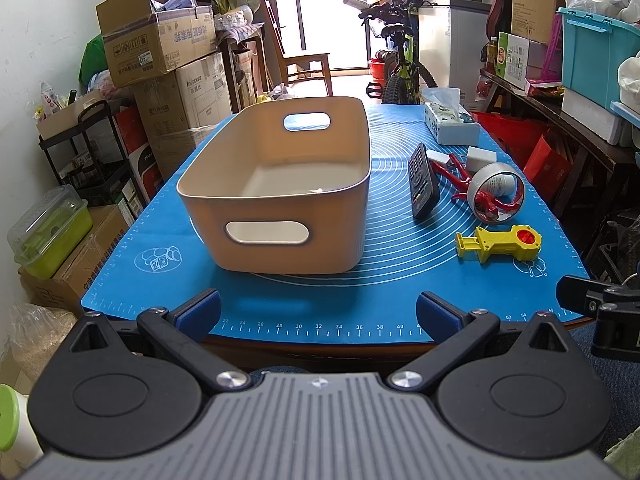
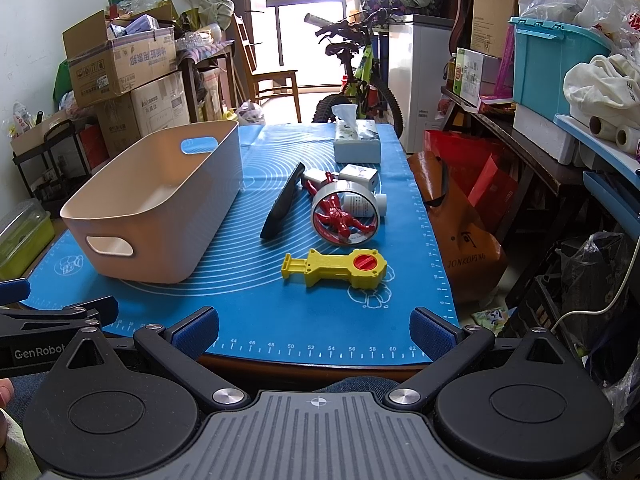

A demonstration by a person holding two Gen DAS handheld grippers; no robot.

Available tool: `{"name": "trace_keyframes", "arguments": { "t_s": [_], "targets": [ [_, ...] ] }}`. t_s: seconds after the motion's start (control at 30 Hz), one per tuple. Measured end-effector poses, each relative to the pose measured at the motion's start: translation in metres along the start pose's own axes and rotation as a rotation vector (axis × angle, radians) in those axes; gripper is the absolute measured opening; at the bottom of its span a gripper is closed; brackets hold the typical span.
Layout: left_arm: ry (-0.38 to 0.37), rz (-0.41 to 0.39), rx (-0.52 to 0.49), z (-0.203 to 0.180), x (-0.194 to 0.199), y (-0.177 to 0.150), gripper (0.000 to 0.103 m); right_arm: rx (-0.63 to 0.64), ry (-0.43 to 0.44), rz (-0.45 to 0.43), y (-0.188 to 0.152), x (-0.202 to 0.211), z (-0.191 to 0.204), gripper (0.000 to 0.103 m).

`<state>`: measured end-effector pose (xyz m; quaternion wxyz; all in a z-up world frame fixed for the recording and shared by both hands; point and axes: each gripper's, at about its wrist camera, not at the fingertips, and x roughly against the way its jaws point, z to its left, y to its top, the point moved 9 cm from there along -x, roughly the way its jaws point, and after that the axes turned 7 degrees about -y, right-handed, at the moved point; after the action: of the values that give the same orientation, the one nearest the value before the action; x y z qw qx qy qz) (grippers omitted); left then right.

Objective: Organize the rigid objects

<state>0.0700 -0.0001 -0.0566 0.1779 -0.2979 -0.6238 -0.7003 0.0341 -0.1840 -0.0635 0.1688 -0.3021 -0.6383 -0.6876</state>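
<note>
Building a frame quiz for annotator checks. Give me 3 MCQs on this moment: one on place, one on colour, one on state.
1. Where does the yellow toy lie relative to the bin?
A. inside it
B. on the mat to its right
C. behind it

2. What colour is the mat?
A. blue
B. green
C. grey

3. What is the state of the two claws?
A. both shut on objects
B. left holds the remote
C. both open, holding nothing

Answers:
1 B, the toy sits on the mat right of the bin.
2 A, the mat is blue with white rings.
3 C, left claw and right claw have spread fingers with nothing between.
</note>
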Motion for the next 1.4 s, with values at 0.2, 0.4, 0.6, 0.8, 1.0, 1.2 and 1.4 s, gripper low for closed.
{"name": "trace_keyframes", "arguments": {
  "t_s": [0.2,0.4,0.6,0.8,1.0,1.2,1.4],
  "targets": [
    [0.000,0.000,0.001,-0.0001,0.0000,0.0000,0.103,0.000,0.000,0.000,-0.0002,0.0000,0.0001,0.101],
    [-0.001,0.000,0.001,-0.0001,0.0000,0.0000,0.103,0.000,0.000,0.000,-0.0003,0.0000,0.0003,0.101],
    [-0.002,0.000,0.002,-0.0002,-0.0001,0.0000,0.103,0.001,-0.001,0.001,-0.0003,0.0000,0.0003,0.101],
    [-0.001,0.000,0.002,-0.0002,0.0000,0.0000,0.103,0.001,-0.001,0.000,-0.0003,0.0000,0.0004,0.101],
    [-0.001,0.000,0.002,-0.0002,0.0000,0.0000,0.103,-0.002,-0.002,0.002,0.0006,0.0002,0.0005,0.101],
    [-0.002,-0.001,0.001,-0.0004,0.0002,0.0002,0.103,0.001,-0.004,-0.001,0.0002,-0.0005,0.0007,0.101],
    [-0.008,0.006,0.011,0.0003,0.0008,0.0044,0.103,0.005,-0.011,-0.002,0.0028,0.0014,0.0016,0.100]
  ]
}}
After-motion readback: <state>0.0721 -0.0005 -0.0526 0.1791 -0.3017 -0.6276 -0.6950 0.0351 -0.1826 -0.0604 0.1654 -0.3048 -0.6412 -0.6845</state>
